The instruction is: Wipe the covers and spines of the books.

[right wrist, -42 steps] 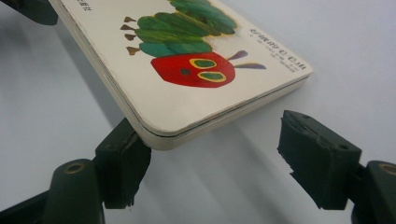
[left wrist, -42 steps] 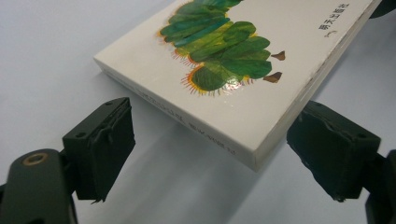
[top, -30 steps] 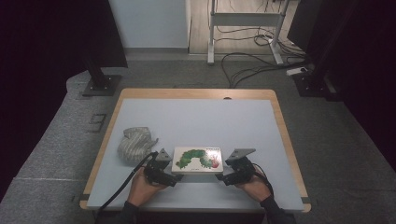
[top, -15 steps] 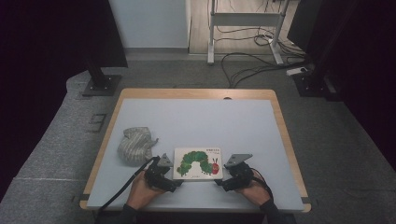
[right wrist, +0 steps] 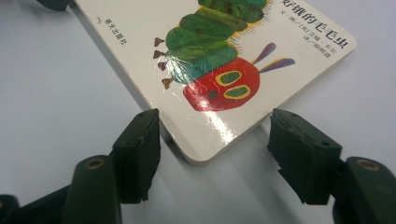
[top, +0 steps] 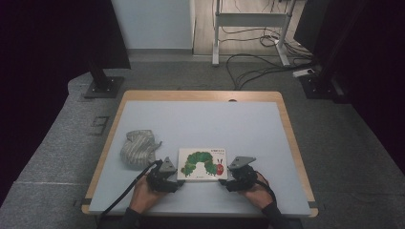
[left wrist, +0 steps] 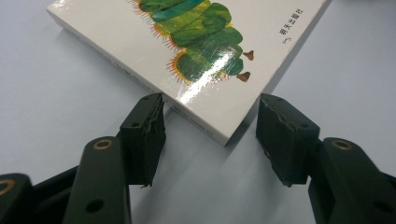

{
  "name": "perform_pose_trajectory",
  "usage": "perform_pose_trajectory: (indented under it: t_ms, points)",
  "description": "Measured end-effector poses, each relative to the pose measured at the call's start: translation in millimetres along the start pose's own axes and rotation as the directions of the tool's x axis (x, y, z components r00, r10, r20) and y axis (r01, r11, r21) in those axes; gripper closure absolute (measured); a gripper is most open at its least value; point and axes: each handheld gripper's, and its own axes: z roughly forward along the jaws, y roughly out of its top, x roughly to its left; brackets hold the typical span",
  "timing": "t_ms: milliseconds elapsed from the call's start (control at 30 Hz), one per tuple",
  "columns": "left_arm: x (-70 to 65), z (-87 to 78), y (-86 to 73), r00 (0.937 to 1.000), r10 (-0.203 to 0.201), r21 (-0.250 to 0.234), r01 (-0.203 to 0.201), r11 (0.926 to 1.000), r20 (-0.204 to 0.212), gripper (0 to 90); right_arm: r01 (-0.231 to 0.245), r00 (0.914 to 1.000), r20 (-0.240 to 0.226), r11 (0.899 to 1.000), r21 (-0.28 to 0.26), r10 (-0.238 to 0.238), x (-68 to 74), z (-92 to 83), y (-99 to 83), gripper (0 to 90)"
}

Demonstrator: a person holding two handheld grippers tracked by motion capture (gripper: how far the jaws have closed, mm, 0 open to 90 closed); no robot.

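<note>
Both my tools — left [left wrist: 210,135], right [right wrist: 212,156] — have just been closing around near corners of the flat white caterpillar-cover board book [top: 203,163], unclamped; lift remains.

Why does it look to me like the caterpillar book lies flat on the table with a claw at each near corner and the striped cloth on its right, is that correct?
Not quite: the striped cloth lies left of the caterpillar book, as the high view shows. The rest holds: the book lies flat on the table, with the left claw and right claw at its near corners.

Crumpled striped grey cloth [top: 137,149] on pale table [top: 200,119], left side; cables [top: 253,71] on floor beyond.
</note>
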Motion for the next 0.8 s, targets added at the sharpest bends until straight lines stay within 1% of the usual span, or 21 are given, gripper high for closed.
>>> perform_pose_trajectory:
  t_ms: [167,267,367,400,433,567,667,700,733,800]
  points:
    - [11.9,5.7,8.2,0.9999,-0.009,0.006,0.009,0.9999,-0.007,42.4,-0.010,0.9998,0.014,1.000,-0.002,0.010,-9.5,5.7,6.2,36.3]
    - [20.9,9.4,12.3,0.9997,-0.022,-0.001,0.022,0.9998,-0.009,43.7,-0.024,0.9994,0.024,1.000,-0.009,0.024,-16.0,10.2,10.0,37.3]
    - [27.3,11.8,15.9,0.9995,-0.022,0.002,0.022,0.9998,-0.023,44.1,-0.028,0.9991,0.030,0.999,-0.015,0.029,-20.1,14.1,13.3,37.8]
    - [30.2,13.0,17.3,0.9993,-0.027,0.001,0.027,0.9996,-0.026,43.1,-0.024,0.9992,0.032,1.000,-0.014,0.024,-21.7,15.2,14.5,37.7]
    - [32.4,14.0,18.1,0.9991,-0.033,-0.002,0.033,0.9995,-0.028,42.7,-0.029,0.9990,0.033,0.999,-0.016,0.030,-23.6,16.7,15.9,37.8]
    - [38.2,15.9,19.3,0.9991,-0.037,-0.010,0.037,0.9993,-0.023,43.1,-0.033,0.9990,0.030,0.999,-0.017,0.034,-28.8,20.0,19.1,37.8]
    - [39.4,16.2,19.1,0.9989,-0.042,-0.016,0.042,0.9990,-0.019,42.6,-0.030,0.9990,0.031,0.999,-0.016,0.030,-29.8,20.9,20.2,37.0]
    - [39.7,16.4,19.2,0.9982,-0.052,-0.015,0.052,0.9986,-0.028,40.5,-0.030,0.9990,0.033,0.999,-0.016,0.031,-29.6,21.0,20.2,36.4]
    - [39.9,16.6,19.0,0.9978,-0.055,-0.010,0.055,0.9985,-0.038,34.3,-0.027,0.9989,0.037,1.000,-0.014,0.028,-29.5,21.0,20.2,35.0]
    - [41.3,15.5,18.5,0.9977,-0.065,-0.003,0.065,0.9979,-0.021,30.5,-0.031,0.9983,0.048,0.999,-0.018,0.032,-29.0,21.1,19.8,33.5]
